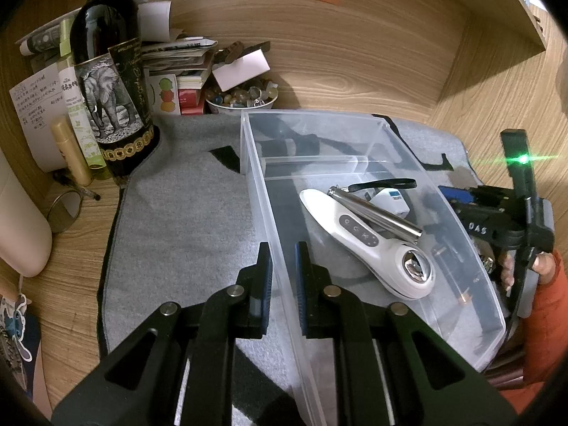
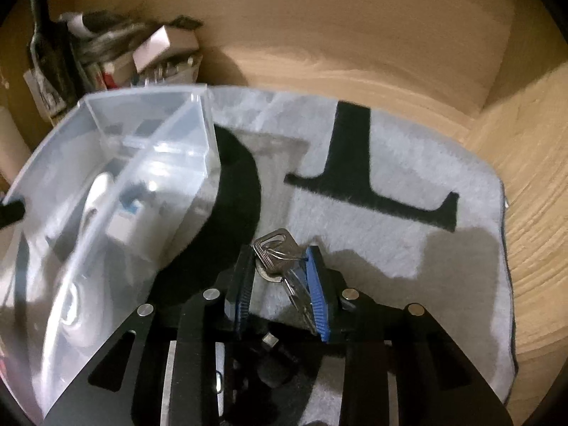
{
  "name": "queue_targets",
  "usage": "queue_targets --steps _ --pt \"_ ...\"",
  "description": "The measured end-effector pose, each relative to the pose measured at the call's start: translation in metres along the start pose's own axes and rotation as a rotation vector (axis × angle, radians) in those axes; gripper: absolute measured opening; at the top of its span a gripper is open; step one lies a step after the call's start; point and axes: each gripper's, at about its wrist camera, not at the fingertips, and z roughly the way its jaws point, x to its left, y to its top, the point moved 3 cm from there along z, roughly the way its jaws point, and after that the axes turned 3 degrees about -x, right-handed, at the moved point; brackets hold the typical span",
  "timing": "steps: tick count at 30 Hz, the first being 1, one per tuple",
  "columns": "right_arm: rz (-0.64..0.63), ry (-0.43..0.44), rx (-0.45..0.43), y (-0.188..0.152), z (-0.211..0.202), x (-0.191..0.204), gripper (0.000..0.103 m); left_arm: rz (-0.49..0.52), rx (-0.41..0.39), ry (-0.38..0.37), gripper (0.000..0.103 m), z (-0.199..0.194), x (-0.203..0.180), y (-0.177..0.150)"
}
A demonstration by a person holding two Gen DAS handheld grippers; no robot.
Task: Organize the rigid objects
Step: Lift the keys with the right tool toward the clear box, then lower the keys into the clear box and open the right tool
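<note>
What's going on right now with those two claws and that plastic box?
Left gripper shut on the box wall. Right gripper closing around keys on the towel. Nothing in the way.

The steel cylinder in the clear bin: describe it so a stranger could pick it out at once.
Find the clear plastic bin on the grey cloth. In its large compartment the steel cylinder lies slanted across a white handheld device, beside a white plug. It is the only bare metal tube there, with a black loop at its far end.
</note>
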Motion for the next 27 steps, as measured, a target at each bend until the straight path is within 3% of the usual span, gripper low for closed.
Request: queue_targets --steps 9,16,22,27 --pt "0.013 0.006 -0.171 0.029 -0.049 0.005 0.027 0.000 0.000 0.000 0.012 0.000 0.000 0.000" --pt "-0.028 0.061 -0.265 0.046 -0.078 0.029 0.027 -0.001 0.000 0.000 0.012 0.000 0.000 0.000" --pt "-0.091 0.122 -0.285 0.052 -0.081 0.059 0.027 -0.001 0.000 0.000 0.012 0.000 0.000 0.000" --pt "-0.142 0.173 -0.243 0.050 -0.066 0.085 0.027 -0.001 0.000 0.000 0.012 0.000 0.000 0.000"
